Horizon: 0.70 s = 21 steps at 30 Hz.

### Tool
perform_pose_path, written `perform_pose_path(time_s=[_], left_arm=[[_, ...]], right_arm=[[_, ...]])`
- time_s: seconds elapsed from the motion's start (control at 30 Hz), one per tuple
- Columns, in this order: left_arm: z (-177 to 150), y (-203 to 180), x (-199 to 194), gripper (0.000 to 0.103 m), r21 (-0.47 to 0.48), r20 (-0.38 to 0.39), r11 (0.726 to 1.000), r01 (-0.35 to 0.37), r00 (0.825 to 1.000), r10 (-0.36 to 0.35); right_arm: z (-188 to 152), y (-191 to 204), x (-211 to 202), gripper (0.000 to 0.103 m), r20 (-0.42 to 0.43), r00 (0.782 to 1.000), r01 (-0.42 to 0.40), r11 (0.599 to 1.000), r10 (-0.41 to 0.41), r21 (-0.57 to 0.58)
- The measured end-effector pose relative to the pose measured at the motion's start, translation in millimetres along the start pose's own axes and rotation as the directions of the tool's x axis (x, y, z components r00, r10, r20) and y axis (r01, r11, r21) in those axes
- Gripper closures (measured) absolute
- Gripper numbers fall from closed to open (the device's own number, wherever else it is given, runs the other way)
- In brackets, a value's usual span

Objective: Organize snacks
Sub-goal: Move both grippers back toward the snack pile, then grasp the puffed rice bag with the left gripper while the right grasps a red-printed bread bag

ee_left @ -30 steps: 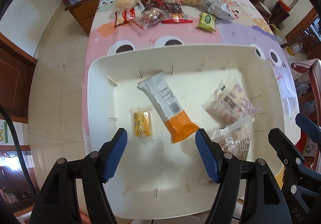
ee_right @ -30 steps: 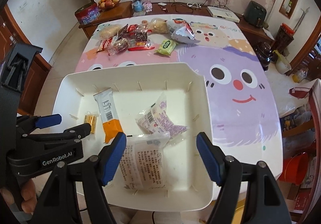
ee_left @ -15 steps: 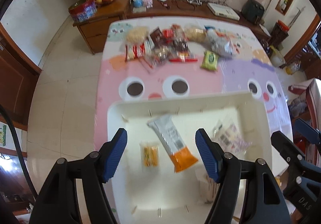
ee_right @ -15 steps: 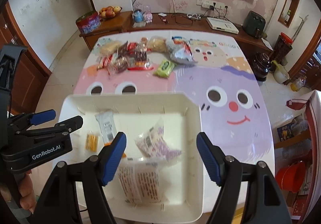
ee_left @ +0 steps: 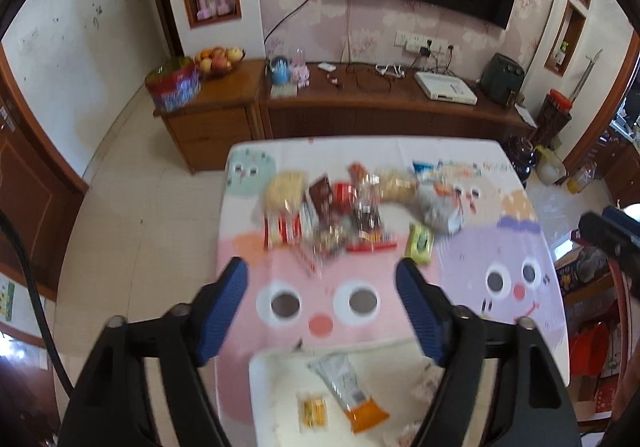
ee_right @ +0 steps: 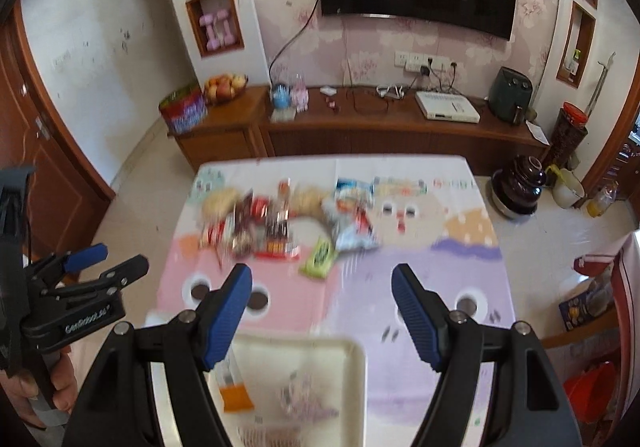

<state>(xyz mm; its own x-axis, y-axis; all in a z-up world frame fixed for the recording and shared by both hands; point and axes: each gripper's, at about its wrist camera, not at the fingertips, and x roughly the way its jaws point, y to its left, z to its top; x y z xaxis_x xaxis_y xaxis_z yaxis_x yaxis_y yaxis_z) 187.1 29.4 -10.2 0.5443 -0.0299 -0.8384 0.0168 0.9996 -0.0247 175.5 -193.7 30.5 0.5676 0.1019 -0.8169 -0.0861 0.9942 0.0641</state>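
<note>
Both empty – left gripper [ee_left: 322, 303] jaws just been opening, right gripper [ee_right: 322, 305] wide. Snack pile [ee_left: 348, 215] lies ahead at table's far end, strung crosswise; left nearer. Tray [ee_left: 276, 387] below.

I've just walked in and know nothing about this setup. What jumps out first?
Two black claws with blue pads fill the foreground, the left claw and the right claw, both open and empty. Beyond them a jumble of snack packets lies across the far part of a cartoon-face tablecloth. Nearest the camera, a white tray already holds a few packets, including an orange-tipped bar.
</note>
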Motion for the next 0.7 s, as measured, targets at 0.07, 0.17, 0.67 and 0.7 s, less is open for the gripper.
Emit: perform_pose_path(time_s=[0.07, 0.17, 0.67, 0.7], left_arm=[[17.6, 3.8, 3.1, 0.025, -0.007, 0.008, 1.000, 0.001, 1.000, -0.001], [43.7, 12.9, 14.0, 0.025, -0.021, 0.005, 1.000, -0.003, 1.000, 0.003], [112.9, 49.7, 189.0, 0.024, -0.020, -0.233, 0.996, -0.086, 0.969, 0.079], [109.8, 50.8, 198.1, 0.024, -0.022, -0.247, 0.996, -0.090, 0.966, 0.082]], right_arm=[[20.8, -6.9, 6.5, 0.029, 0.007, 1.000, -0.004, 1.000, 0.004, 0.008], [52.7, -15.0, 21.7, 0.030, 0.009, 1.000, 0.000, 1.000, 0.000, 0.009], [108.1, -43.0, 198.5, 0.030, -0.243, 0.969, -0.046, 0.999, 0.051, 0.025], [101.9, -44.8, 215.1, 0.030, -0.284, 0.957, -0.055, 0.998, 0.059, 0.021]])
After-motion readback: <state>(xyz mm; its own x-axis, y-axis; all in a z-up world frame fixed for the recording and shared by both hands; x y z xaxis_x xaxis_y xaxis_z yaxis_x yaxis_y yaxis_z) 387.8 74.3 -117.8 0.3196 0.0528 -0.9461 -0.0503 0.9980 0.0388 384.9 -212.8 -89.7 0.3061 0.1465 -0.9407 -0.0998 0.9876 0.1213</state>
